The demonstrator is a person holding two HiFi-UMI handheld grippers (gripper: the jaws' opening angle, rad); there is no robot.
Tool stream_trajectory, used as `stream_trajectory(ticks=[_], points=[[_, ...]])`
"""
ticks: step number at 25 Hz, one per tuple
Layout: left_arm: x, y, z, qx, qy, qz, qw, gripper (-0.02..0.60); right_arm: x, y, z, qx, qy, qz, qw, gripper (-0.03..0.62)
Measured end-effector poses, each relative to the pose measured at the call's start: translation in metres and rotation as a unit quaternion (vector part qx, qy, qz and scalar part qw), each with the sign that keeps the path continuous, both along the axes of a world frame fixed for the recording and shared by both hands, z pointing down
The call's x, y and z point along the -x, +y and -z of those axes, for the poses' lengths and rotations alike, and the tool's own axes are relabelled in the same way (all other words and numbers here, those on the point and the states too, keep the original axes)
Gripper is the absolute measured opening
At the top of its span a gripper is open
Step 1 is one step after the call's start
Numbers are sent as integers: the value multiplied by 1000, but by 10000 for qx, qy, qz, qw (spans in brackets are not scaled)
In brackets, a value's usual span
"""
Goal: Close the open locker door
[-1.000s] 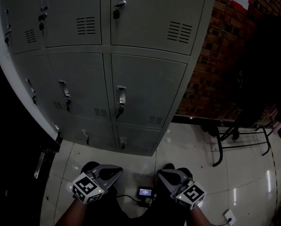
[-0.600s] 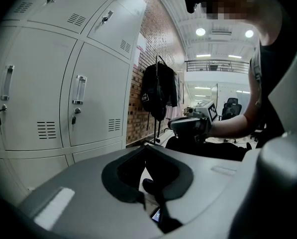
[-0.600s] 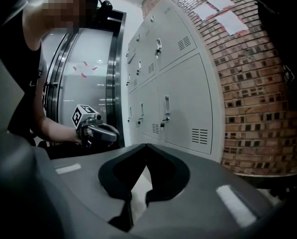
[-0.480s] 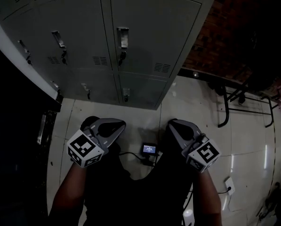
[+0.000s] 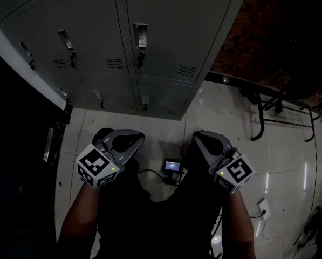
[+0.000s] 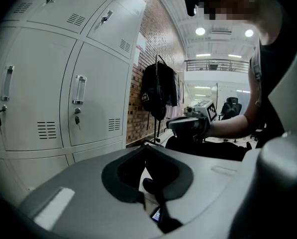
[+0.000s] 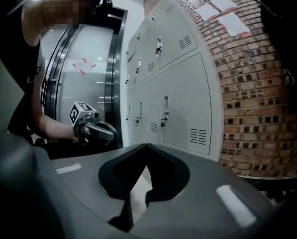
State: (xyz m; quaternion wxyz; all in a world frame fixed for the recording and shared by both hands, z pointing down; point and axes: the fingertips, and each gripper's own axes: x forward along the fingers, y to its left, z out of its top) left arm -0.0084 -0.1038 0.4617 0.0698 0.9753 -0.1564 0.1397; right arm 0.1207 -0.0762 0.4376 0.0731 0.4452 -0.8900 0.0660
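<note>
A grey locker bank (image 5: 166, 31) fills the top of the head view. Every door I can see on it, such as the one with a handle (image 5: 139, 36), lies flush and shut. My left gripper (image 5: 140, 137) and right gripper (image 5: 198, 137) hang low in front of the person's body, well short of the lockers. Both are shut with nothing between the jaws. In the left gripper view the jaw tips (image 6: 147, 145) meet, with lockers (image 6: 88, 98) to the left. In the right gripper view the tips (image 7: 147, 144) also meet, and lockers (image 7: 183, 98) stand ahead.
A small device with a lit screen (image 5: 172, 165) and its cable lie on the tiled floor between the grippers. A black metal frame (image 5: 282, 120) stands at the right by the brick wall (image 5: 258, 31). A black bag (image 6: 158, 91) hangs on the wall.
The head view has tipped down, so the lockers have slid up the frame. Both grippers sit a little higher in the frame and stay shut and empty.
</note>
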Motion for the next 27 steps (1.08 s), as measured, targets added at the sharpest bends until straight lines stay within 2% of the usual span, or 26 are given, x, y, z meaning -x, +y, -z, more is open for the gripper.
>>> stream_trajectory(ticks=[27], points=[[0, 2, -6, 9, -112, -19, 9999, 12, 3, 3, -3, -65, 55, 29, 10000, 2]])
